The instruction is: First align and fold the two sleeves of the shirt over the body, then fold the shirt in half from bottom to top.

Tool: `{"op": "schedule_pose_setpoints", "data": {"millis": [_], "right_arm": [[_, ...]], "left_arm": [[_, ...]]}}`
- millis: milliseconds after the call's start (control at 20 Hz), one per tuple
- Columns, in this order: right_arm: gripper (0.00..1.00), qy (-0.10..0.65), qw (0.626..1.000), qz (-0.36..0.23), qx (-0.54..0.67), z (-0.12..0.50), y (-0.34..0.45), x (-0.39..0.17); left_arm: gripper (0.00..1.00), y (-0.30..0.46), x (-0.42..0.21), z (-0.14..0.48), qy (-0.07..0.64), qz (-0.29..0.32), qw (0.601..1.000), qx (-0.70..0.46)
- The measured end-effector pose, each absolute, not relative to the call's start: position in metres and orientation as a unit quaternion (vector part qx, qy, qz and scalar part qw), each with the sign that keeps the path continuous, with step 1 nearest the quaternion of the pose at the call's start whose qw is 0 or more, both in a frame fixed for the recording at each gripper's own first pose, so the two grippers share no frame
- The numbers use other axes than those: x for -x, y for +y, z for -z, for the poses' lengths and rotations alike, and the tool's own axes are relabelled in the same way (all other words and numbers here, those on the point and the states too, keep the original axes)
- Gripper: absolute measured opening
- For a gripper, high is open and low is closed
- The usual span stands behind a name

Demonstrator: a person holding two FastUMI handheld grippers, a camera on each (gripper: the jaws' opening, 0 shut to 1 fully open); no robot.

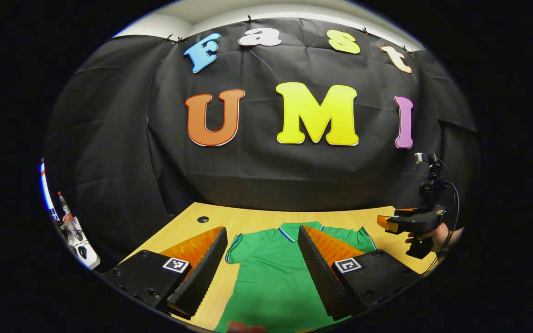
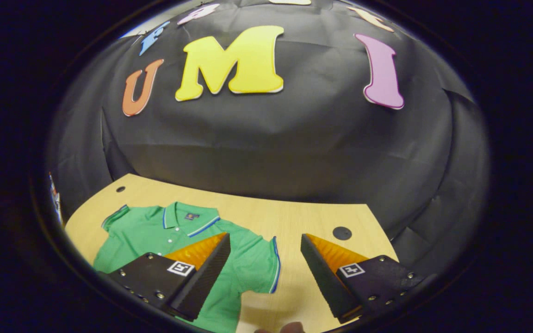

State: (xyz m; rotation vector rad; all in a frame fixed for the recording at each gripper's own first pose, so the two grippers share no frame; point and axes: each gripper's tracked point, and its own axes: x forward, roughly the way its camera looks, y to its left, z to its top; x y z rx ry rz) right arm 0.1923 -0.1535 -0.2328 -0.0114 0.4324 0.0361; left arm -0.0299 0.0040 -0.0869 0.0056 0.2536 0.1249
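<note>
A green polo shirt point(image 1: 271, 273) with blue-trimmed collar and cuffs lies flat, front up, on the wooden table point(image 1: 248, 219). Both sleeves lie spread out to the sides. My left gripper point(image 1: 262, 259) is open above the shirt's left shoulder and chest, with nothing between its fingers. In the left gripper view the right gripper point(image 1: 412, 222) shows at the far right, held in a hand above the table's edge. In the right gripper view the shirt point(image 2: 164, 236) lies at lower left. My right gripper point(image 2: 264, 266) stands open over the shirt's right sleeve point(image 2: 259, 263) and bare table.
The table point(image 2: 303, 217) has a round cable hole at each far corner point(image 1: 203, 219) point(image 2: 342, 233). Black cloth hangs close behind its far edge. Some gear with a red and white part point(image 1: 70, 226) stands off the table's left side.
</note>
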Motion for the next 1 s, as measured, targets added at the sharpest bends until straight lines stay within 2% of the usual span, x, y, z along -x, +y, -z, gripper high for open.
{"op": "schedule_pose_setpoints", "data": {"millis": [250,450,650,700,800,850,950,1000], "right_arm": [[0.97,0.252,0.967,-0.024,0.012,0.291,-0.159,-0.233],[0.98,0.292,0.956,-0.008,-0.028,0.336,-0.17,-0.264],[0.93,0.317,0.947,-0.003,-0.047,0.359,-0.172,-0.282],[0.86,0.321,0.946,-0.002,-0.048,0.362,-0.172,-0.283],[0.84,0.331,0.942,-0.011,-0.053,0.366,-0.167,-0.286],[0.79,0.333,0.942,-0.012,-0.05,0.368,-0.165,-0.284],[0.8,0.336,0.941,-0.017,-0.035,0.369,-0.163,-0.283],[0.57,0.342,0.939,-0.016,-0.019,0.375,-0.166,-0.282]], "left_arm": [[0.98,-0.009,0.04,0.107,0.15,-0.057,0.987,-0.003],[0.98,-0.013,0.043,0.124,0.17,-0.059,0.984,-0.01],[0.98,-0.015,0.046,0.126,0.171,-0.059,0.983,0.003],[0.98,-0.014,0.046,0.126,0.172,-0.061,0.983,0.001],[0.98,-0.014,0.045,0.131,0.176,-0.062,0.982,0.001],[0.98,-0.014,0.045,0.132,0.179,-0.063,0.982,0.004],[0.98,-0.015,0.045,0.136,0.183,-0.064,0.981,0.008],[0.98,-0.014,0.045,0.136,0.184,-0.064,0.981,0.008]]}}
